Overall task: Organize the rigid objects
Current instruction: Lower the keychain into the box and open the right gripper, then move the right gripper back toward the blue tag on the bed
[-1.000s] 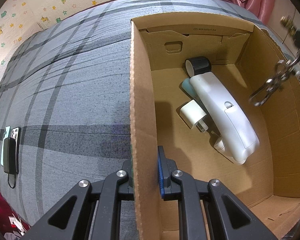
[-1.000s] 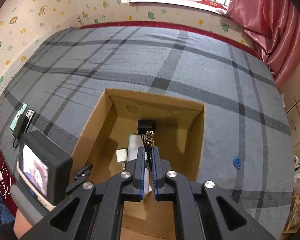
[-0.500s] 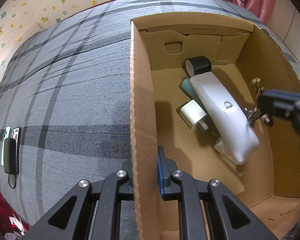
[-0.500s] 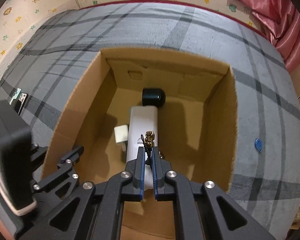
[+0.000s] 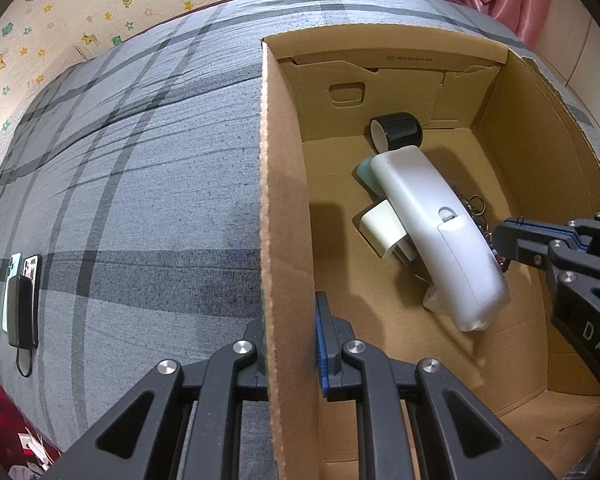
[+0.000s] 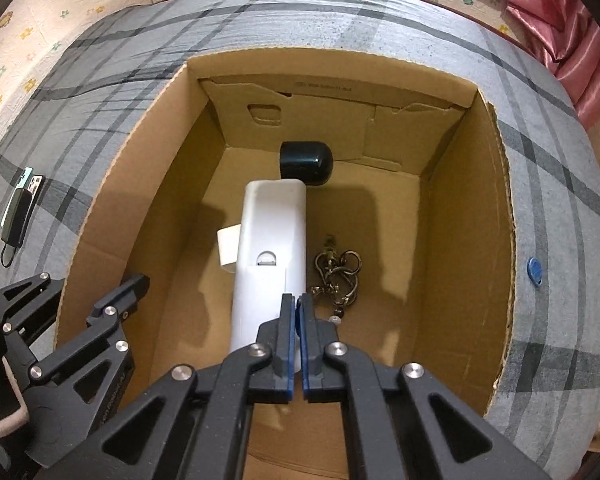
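Observation:
An open cardboard box sits on a grey plaid bed. Inside lie a long white device, a white charger plug, a black cap and a teal item. A bunch of metal keys and rings lies on the box floor to the right of the white device. My left gripper is shut on the box's left wall. My right gripper is down inside the box just behind the keys, jaws almost together with nothing between them.
Two phones and a dark power bank lie on the bed to the left. A small blue disc lies on the bed right of the box. Pink curtains hang at the far right.
My right gripper came down into the box with the keys hanging from it. The keys now lie on the box floor, free of the jaws. The left gripper has not moved.

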Demonstrator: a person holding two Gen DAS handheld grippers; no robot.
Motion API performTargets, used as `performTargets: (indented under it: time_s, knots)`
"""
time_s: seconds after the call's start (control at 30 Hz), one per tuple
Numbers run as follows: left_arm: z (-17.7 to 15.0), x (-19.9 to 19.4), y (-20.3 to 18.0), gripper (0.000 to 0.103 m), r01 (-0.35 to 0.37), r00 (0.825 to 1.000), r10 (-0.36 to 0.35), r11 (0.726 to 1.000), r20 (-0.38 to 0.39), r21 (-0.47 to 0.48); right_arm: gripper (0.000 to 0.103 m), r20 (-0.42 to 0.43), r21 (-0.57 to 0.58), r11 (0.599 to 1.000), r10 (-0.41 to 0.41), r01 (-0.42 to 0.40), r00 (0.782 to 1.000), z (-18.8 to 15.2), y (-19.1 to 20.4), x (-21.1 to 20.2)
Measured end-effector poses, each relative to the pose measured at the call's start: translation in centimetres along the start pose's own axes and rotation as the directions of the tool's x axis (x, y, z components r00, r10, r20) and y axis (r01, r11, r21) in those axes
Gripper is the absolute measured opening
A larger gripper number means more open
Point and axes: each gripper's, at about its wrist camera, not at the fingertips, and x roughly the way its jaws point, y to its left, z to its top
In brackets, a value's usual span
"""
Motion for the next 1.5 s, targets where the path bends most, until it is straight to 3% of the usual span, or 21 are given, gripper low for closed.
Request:
performTargets:
  time_s: [0.5, 0.57, 0.63, 0.77, 0.87, 0.93, 1.03, 1.27, 1.5]
  knots:
    - [0.0, 0.0, -0.1, 0.015, -0.003, 1.0, 0.003, 1.0, -0.001, 0.002, 0.004, 0.007, 0.014, 0.999, 0.035, -0.035, 0.999, -0.2, -0.4, -0.6]
    - [0.0, 0.0, -0.1, 0.015, -0.003, 1.0, 0.003, 1.0, -0.001, 0.002, 0.016, 0.015, 0.003, 1.0, 0.029, -0.029, 0.999, -0.3, -0.3, -0.9]
    - [0.0, 0.0, -0.1, 0.015, -0.002, 1.0, 0.002, 1.0, -0.002, 0.001, 0.04, 0.033, -0.005, 1.0, 0.014, -0.014, 0.999, -0.4, -0.2, -1.2]
    - [0.0, 0.0, -0.1, 0.015, -0.007, 1.0, 0.007, 1.0, -0.002, 0.004, 0.045, 0.064, -0.01, 1.0, -0.001, 0.002, 0.998, -0.4, -0.2, -2.4]
    - [0.0, 0.0, -0.2, 0.015, -0.006, 1.0, 0.006, 1.0, -0.002, 0.003, 0.056, 0.09, -0.011, 1.0, -0.025, 0.027, 0.996, -0.4, -0.3, -3.3]
    - [0.0, 0.0, -0.2, 0.015, -0.007, 1.0, 0.007, 1.0, -0.002, 0.004, 0.076, 0.107, -0.01, 0.999, -0.04, 0.041, 0.993, -0.3, -0.3, -3.8]
    - [0.0, 0.0, -0.2, 0.015, -0.006, 1.0, 0.006, 1.0, -0.002, 0.004, 0.09, 0.139, -0.006, 0.998, -0.056, 0.058, 0.989, -0.3, -0.6, -4.7]
    - [0.0, 0.0, -0.1, 0.015, -0.008, 1.0, 0.008, 1.0, -0.002, 0.004, 0.1, 0.151, 0.013, 0.999, -0.041, 0.039, 0.988, -0.3, -1.6, -5.8]
    - [0.0, -0.1, -0.2, 0.015, -0.009, 1.0, 0.009, 1.0, -0.003, 0.004, 0.101, 0.183, 0.035, 0.999, -0.047, 0.042, 0.982, -0.1, -2.7, -7.4]
